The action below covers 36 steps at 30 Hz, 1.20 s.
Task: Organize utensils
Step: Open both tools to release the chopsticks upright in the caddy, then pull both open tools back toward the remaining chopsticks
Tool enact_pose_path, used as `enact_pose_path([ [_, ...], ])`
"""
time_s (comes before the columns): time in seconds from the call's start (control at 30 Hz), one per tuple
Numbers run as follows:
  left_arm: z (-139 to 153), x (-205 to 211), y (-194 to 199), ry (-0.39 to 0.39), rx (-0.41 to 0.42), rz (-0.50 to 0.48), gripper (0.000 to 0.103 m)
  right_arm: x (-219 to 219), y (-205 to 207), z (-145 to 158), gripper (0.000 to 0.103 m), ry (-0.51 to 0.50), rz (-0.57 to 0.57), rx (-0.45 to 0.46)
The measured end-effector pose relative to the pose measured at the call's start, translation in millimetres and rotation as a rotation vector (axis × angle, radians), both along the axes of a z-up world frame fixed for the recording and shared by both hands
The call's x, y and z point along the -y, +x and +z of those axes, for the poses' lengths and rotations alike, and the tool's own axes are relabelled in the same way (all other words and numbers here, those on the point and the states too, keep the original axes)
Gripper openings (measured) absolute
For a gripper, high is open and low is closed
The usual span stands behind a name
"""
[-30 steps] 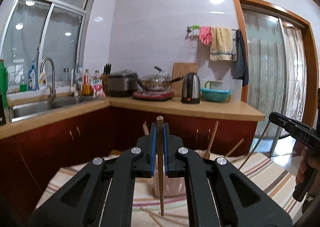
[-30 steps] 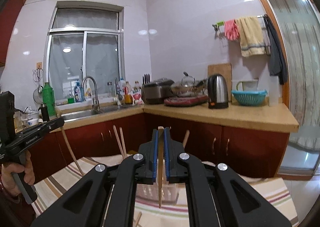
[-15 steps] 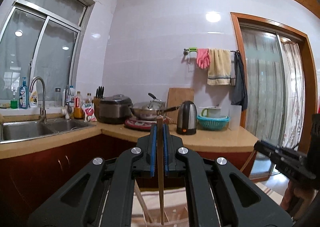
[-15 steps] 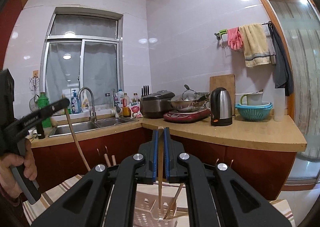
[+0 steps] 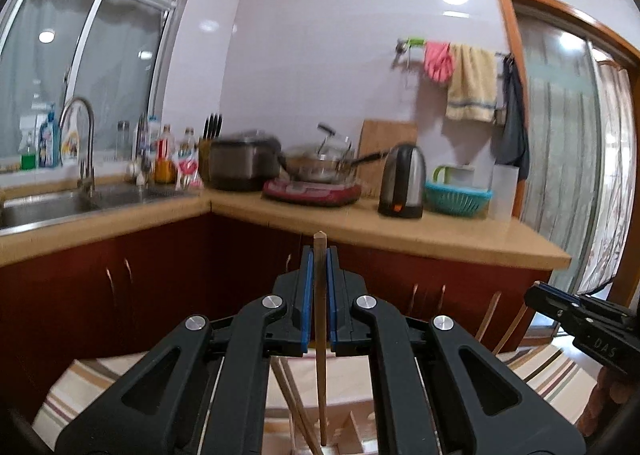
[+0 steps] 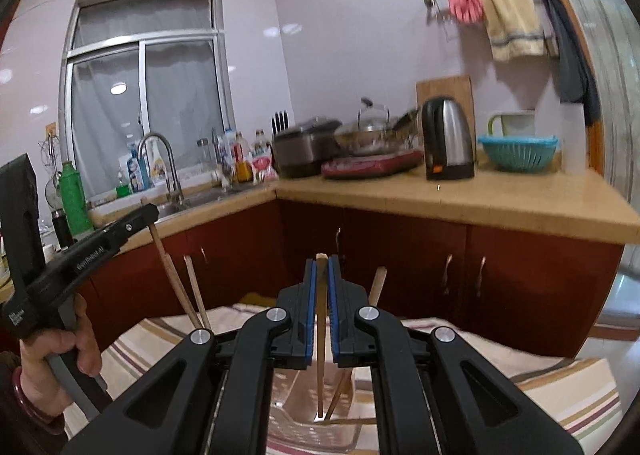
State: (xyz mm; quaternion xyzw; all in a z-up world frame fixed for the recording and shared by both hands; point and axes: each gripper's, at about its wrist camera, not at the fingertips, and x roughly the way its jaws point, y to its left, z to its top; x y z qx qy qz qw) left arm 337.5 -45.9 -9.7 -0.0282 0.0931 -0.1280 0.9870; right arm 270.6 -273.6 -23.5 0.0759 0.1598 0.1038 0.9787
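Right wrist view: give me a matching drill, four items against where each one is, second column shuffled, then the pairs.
Items:
1. chopstick
2. kettle
3. teal basket
4. pink glove

Places:
A. hanging from the wall rail
B. on the counter, just right of the red cooktop
C. clamped upright in the right tool
D. on the counter, near the doorway

Pairs: 1-C, 2-B, 3-D, 4-A
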Motion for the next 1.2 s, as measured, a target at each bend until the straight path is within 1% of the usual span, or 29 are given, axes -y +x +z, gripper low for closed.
enact_pose_path([
  [0.03,-7,0,4,0.002,-0.023,-0.006,0.007,0,2,-4,0.006,0.002,-0.001,-0.009],
  [0.1,-15,0,7,0.007,-0.041,-0.002,0.009,-1,5,-10,0.006,0.001,-0.003,-0.024],
  [0.13,-17,0,8,0.012,-0.050,-0.004,0.014,-2,6,-11,0.007,-0.001,-0.004,-0.028],
  [0.17,-20,2,8,0.019,-0.058,-0.003,0.023,-2,6,-13,0.012,-0.001,-0.006,-0.029],
  [0.2,-21,2,7,0.024,-0.060,0.001,0.029,-2,7,-13,0.017,-0.005,-0.009,-0.029],
  [0.23,-23,2,6,0.028,-0.062,0.007,0.042,-2,6,-13,0.030,-0.009,-0.014,-0.026],
  [0.27,-24,1,3,0.023,-0.063,0.005,0.049,-2,3,-13,0.040,-0.013,-0.023,-0.017],
  [0.43,-18,0,-11,0.023,-0.063,-0.001,0.062,-1,-7,-2,0.051,-0.038,-0.048,0.023],
  [0.53,-13,-3,-27,0.028,-0.060,-0.006,0.067,0,-19,6,0.055,-0.049,-0.062,0.044],
  [0.7,-12,-9,-62,0.037,-0.061,-0.008,0.068,0,-50,13,0.058,-0.076,-0.085,0.074],
  [0.83,-19,-11,-94,0.062,-0.056,0.002,0.068,-3,-86,7,0.060,-0.089,-0.102,0.085],
  [0.97,-35,-13,-128,0.092,-0.068,0.019,0.068,-7,-117,-9,0.060,-0.092,-0.109,0.063],
  [1.03,-47,-16,-144,0.090,-0.095,0.019,0.068,-9,-130,-18,0.060,-0.092,-0.111,0.052],
  [1.2,-75,-25,-177,0.104,-0.152,0.037,0.068,-18,-167,-52,0.060,-0.101,-0.108,0.000],
])
